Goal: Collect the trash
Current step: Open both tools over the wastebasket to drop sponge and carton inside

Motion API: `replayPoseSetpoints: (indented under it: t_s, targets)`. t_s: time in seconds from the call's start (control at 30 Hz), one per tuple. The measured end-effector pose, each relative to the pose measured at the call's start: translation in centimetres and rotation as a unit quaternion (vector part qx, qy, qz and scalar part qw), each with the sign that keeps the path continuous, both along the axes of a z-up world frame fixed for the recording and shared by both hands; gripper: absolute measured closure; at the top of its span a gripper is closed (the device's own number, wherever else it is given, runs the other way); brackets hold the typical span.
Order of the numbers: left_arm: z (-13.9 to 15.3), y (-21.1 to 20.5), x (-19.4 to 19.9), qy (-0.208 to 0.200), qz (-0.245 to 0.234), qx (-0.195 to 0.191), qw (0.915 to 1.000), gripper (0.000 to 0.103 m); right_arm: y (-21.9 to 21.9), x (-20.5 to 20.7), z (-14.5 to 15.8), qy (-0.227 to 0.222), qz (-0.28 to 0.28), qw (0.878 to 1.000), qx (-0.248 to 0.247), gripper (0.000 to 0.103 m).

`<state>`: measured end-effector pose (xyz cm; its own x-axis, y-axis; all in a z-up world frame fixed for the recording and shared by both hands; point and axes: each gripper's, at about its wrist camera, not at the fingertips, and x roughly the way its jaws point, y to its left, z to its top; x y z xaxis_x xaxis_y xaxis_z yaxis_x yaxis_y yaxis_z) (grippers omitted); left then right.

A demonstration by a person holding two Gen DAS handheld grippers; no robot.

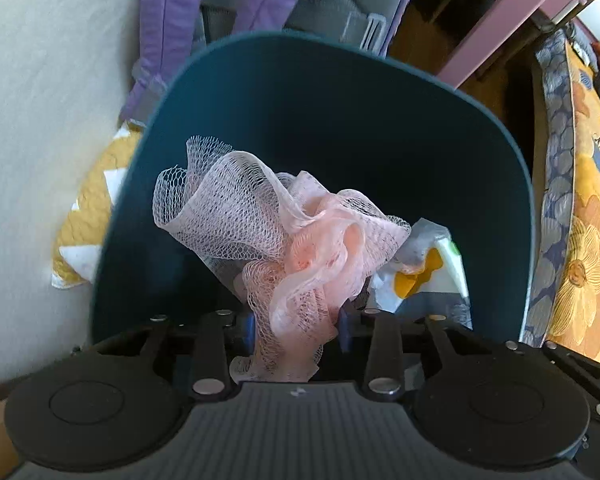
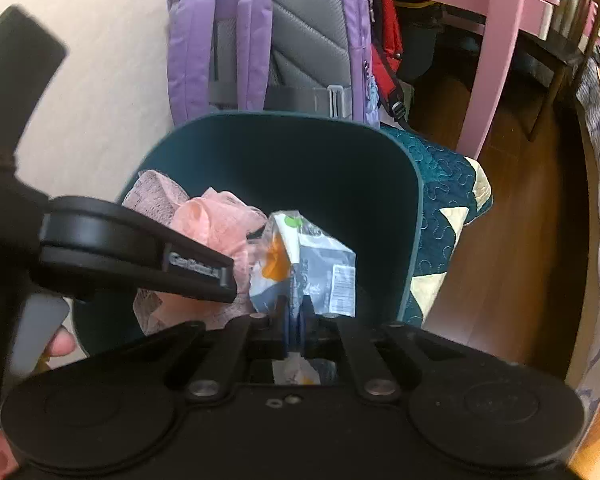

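Pink mesh netting [image 1: 284, 248], crumpled and frilly, is pinched in the left tongs [image 1: 298, 330] over the teal bin [image 1: 340, 92]; the right tongs [image 2: 296, 320] clamp a crinkled wrapper [image 2: 320, 268] beside it.

Both grippers point downward side by side, left gripper [image 1: 298, 330] and right gripper [image 2: 296, 318] jaws clamped.

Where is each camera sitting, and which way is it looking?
Left wrist: sits on the left gripper, looks along its fingers down into the bin; its jaws pinch the pink mesh.
Right wrist: sits on the right gripper, looks down into the bin; its jaws pinch a wrapper; the left gripper and a fingertip show.
Shared: bin, mesh, wrapper, purple backpack.
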<state>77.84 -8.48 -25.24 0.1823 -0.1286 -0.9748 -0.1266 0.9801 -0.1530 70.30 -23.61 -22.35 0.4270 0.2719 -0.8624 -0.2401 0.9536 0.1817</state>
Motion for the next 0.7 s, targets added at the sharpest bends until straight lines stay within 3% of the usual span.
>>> replayPoseSetpoints:
  t_s: [0.1, 0.17, 0.4, 0.7]
  targets:
    - [-0.7, 0.0, 0.0, 0.009, 0.003, -0.001, 1.0000, 0.057, 0.2, -0.1, -0.3, 0.005, 0.009, 1.000, -0.008, 0.088]
    - [-0.9, -0.1, 0.0, 0.007, 0.004, 0.003, 1.0000, 0.044, 0.1, 0.1, -0.5, 0.010, 0.012, 1.000, -0.006, 0.086]
    - [0.2, 0.3, -0.7, -0.014, 0.007, -0.009, 0.9998, 0.042, -0.7, -0.1, -0.2, 0.003, 0.013, 1.000, -0.005, 0.076]
    - [4.9, 0.7, -4.8, -0.081, -0.033, 0.004, 0.9962, 0.042, -1.4, -2.2, 2.5, -0.025, 0.025, 0.999, 0.009, 0.074]
